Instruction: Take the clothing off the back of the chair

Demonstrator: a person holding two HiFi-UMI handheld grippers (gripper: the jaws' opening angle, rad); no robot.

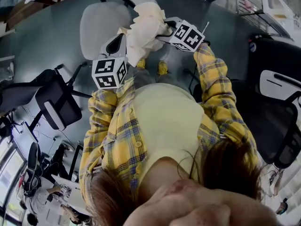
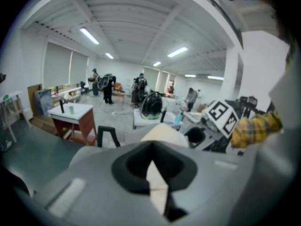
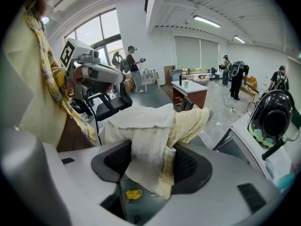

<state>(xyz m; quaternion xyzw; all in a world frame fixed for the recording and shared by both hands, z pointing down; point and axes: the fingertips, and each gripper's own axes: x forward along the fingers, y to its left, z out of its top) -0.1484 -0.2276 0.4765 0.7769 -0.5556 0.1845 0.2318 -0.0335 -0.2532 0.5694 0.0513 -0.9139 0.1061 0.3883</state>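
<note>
A cream piece of clothing (image 1: pixel 146 27) hangs bunched between my two grippers, above a pale grey chair (image 1: pixel 96 25). My left gripper (image 1: pixel 124 41) grips its lower left part; in the left gripper view a thin cream fold (image 2: pixel 157 185) is pinched between the shut jaws. From the right, my right gripper (image 1: pixel 163 29) reaches into the bundle. In the right gripper view the cloth (image 3: pixel 150 140) drapes over and down through the gap, filling it from pad to pad. Whether the clothing still touches the chair is hidden by the bundle.
A black office chair (image 1: pixel 56 102) stands to the left and another dark chair (image 1: pixel 277 93) to the right. My yellow shoes (image 1: pixel 162 68) are on the grey floor by the pale chair. Far off, a brown table (image 2: pixel 75 119) and several people stand in the room.
</note>
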